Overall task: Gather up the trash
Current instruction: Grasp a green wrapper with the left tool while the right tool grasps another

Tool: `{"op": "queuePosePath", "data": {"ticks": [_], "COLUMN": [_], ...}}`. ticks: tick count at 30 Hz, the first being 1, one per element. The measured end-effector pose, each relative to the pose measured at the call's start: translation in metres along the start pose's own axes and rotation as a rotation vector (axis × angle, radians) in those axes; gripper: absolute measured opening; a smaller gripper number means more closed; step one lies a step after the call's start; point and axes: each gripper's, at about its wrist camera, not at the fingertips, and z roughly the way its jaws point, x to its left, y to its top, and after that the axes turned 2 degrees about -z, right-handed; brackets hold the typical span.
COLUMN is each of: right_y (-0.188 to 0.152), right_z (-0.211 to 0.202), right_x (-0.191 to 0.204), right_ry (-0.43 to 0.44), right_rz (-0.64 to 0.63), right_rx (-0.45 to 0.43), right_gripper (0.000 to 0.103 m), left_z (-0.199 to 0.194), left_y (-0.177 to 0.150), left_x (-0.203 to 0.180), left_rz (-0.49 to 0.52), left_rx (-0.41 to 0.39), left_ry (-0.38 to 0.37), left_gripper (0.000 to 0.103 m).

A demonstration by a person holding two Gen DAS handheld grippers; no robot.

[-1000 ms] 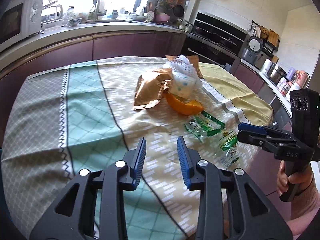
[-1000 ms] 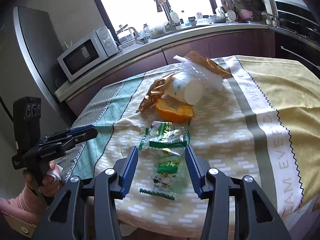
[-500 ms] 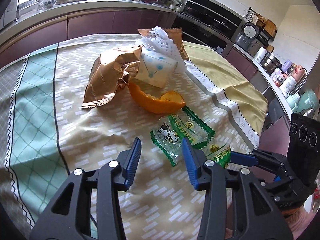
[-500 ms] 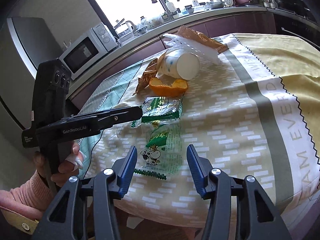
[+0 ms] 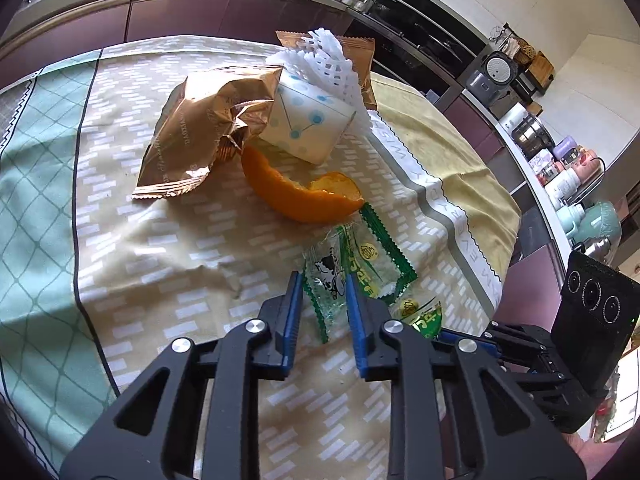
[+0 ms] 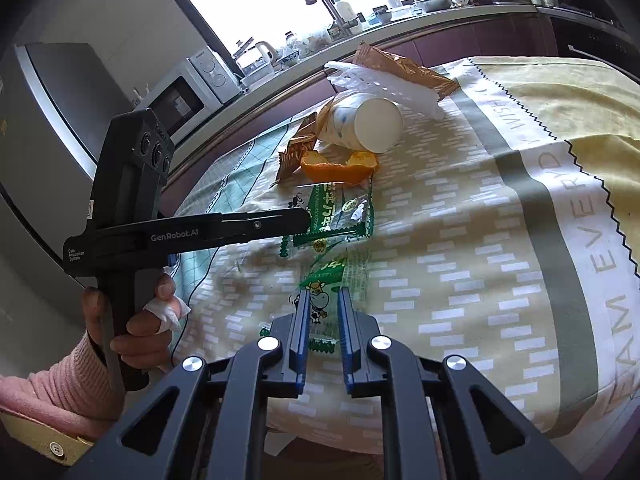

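Note:
Two green-and-clear candy wrappers lie on the tablecloth near its front edge. My left gripper (image 5: 322,286) has its jaws partly closed around the farther wrapper (image 5: 352,268), straddling its near end. My right gripper (image 6: 323,304) has its jaws narrowed around the nearer wrapper (image 6: 334,280), which shows a cow print. Whether either pair of pads presses the film is unclear. Behind them lie an orange peel (image 5: 296,196), a tipped paper cup (image 5: 306,120), a gold foil bag (image 5: 204,128) and white foam fruit netting (image 5: 320,56).
The table carries a patterned cloth (image 5: 120,240); its edge drops off close on the right. The left gripper body (image 6: 132,208) and hand fill the left of the right wrist view. A second gold wrapper (image 6: 404,68) lies at the back. Kitchen counters surround the table.
Both grippers moved forward and down onto the wrappers and their jaws narrowed from wide open to a small gap around each wrapper.

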Motion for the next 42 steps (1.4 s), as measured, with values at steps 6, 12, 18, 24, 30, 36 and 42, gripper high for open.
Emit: {"op": "queuePosePath", "data": {"ticks": [6,12,18,24,30,36,42], "right_y": [0.003,0.006,0.01,0.017,0.024,0.029,0.031], "right_z": [-0.004,-0.006,-0.002,0.006,0.023,0.036,0.026], "right_x": [0.005,0.017,0.031,0.052,0.074,0.095,0.073], "right_ry": [0.013,0.025,0.053,0.091,0.138,0.17,0.075], "right_rz": [-0.014,-0.046,-0.065,-0.113,-0.15,-0.188,-0.126], "right_rx": [-0.008,-0.015,-0.014,-0.008,0.009,0.018,-0.012], "right_gripper": [0.006,0.004,0.004,0.001,0.001,0.001,0.006], "left_z": [-0.017,-0.054,-0.1,-0.143,-0.18,-0.214,-0.223], "left_y": [-0.006,-0.015,-0.029,-0.049,-0.073,-0.091,-0.097], "left_x": [-0.003,0.005,0.025,0.05,0.069,0.083,0.095], "left_rz": [0.011,0.02,-0.001,-0.029,-0.051,-0.08,-0.107], "left_rx": [-0.037,-0.102,-0.18,-0.239,-0.285,-0.339,-0.342], "left_ry": [0.006,0.032,0.08,0.153,0.24,0.289,0.275], "left_gripper": [0.01,0.009,0.009,0.009,0.009,0.009,0.009]}}
